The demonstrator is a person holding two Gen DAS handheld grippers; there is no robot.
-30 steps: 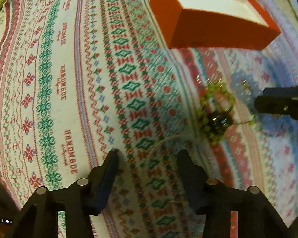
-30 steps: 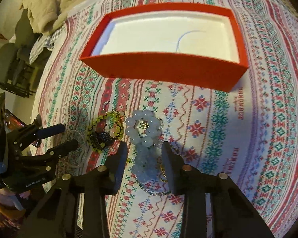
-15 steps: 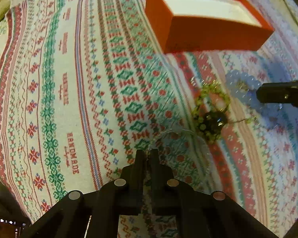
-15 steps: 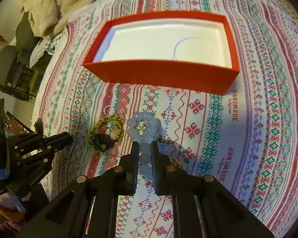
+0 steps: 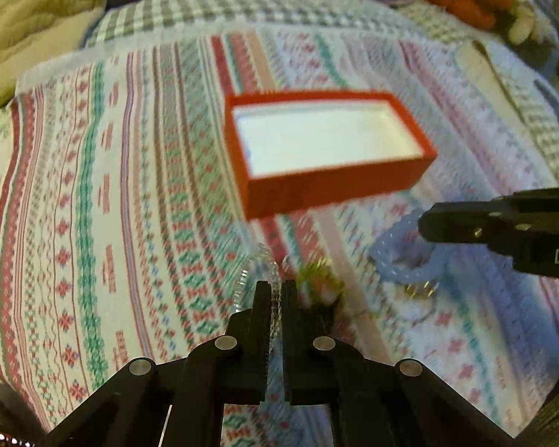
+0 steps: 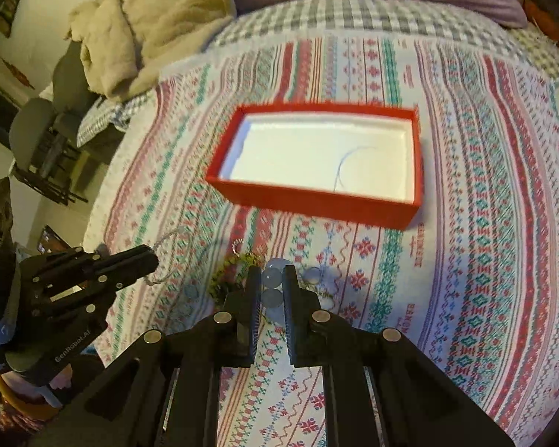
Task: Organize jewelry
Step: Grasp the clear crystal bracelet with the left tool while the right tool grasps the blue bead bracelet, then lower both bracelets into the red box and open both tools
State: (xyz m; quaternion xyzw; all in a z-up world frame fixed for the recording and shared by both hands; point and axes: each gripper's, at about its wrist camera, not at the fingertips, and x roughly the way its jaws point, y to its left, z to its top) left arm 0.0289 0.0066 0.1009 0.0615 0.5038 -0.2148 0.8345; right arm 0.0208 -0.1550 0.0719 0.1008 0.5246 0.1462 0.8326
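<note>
While both grippers hang above the patterned cloth (image 6: 466, 223), the left gripper (image 5: 275, 290) has its jaws clamped on a clear bead bracelet (image 5: 270, 260), which loops out ahead of the tips. The right gripper (image 6: 272, 279) is pinched on a pale blue bead bracelet (image 6: 271, 279), beads showing between the fingers. A yellow-green bead bracelet (image 6: 238, 264) lies on the cloth just beside the right gripper's tips. The red box (image 6: 316, 201) sits open farther back, white inside, well apart from both grippers. Left view is blurred.
</note>
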